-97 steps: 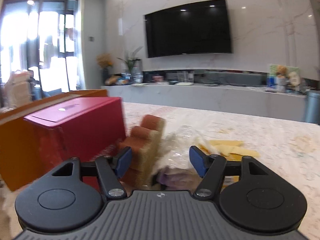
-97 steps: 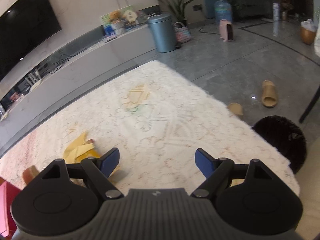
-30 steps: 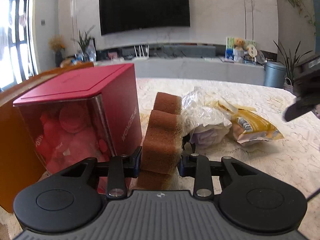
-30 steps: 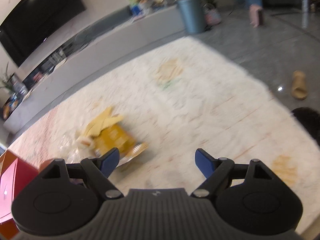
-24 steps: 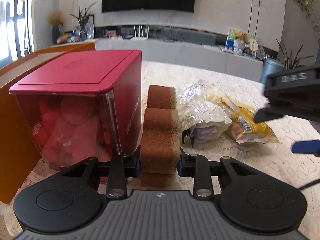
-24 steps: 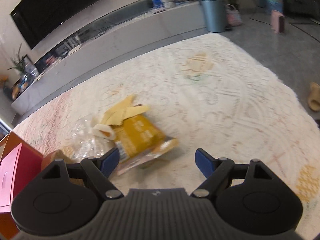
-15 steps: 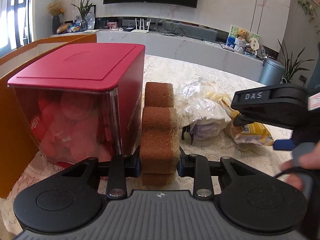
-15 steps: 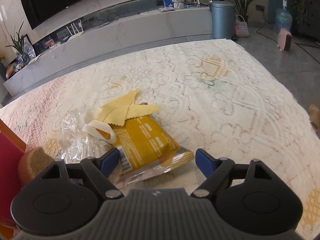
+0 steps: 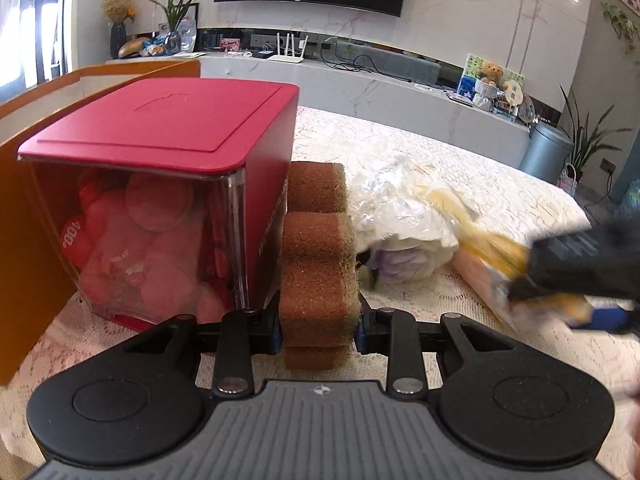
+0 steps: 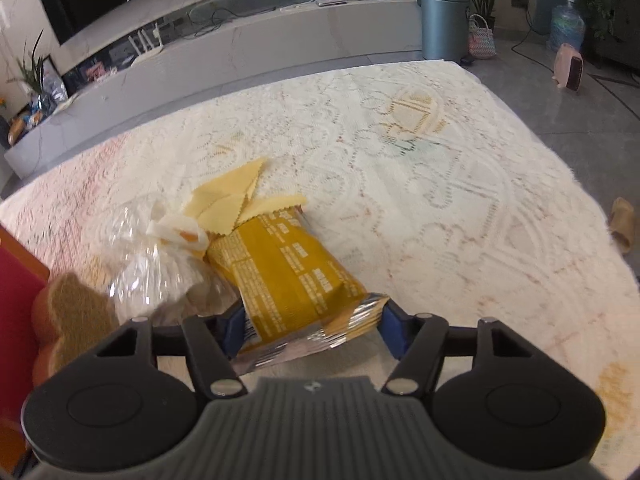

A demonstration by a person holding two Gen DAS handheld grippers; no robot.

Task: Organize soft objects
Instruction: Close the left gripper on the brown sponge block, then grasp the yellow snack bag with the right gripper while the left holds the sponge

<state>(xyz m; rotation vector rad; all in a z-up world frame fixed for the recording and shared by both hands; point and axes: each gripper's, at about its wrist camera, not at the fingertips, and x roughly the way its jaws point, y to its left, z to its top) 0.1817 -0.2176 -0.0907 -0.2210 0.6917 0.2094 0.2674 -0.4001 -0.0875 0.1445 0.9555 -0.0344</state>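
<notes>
The left gripper [image 9: 319, 326] is clamping down on the brown sponge [image 9: 318, 256], which is sitting on the lace cloth [image 10: 440, 200] right against the red box [image 9: 160, 184], its long axis running straight away from the camera. The right gripper [image 10: 312, 332] is closing around the yellow packet [image 10: 288, 276]; the crimped end is between the jaws, and the packet's long axis is pointing away and left toward the clear bag [image 10: 156, 264]
</notes>
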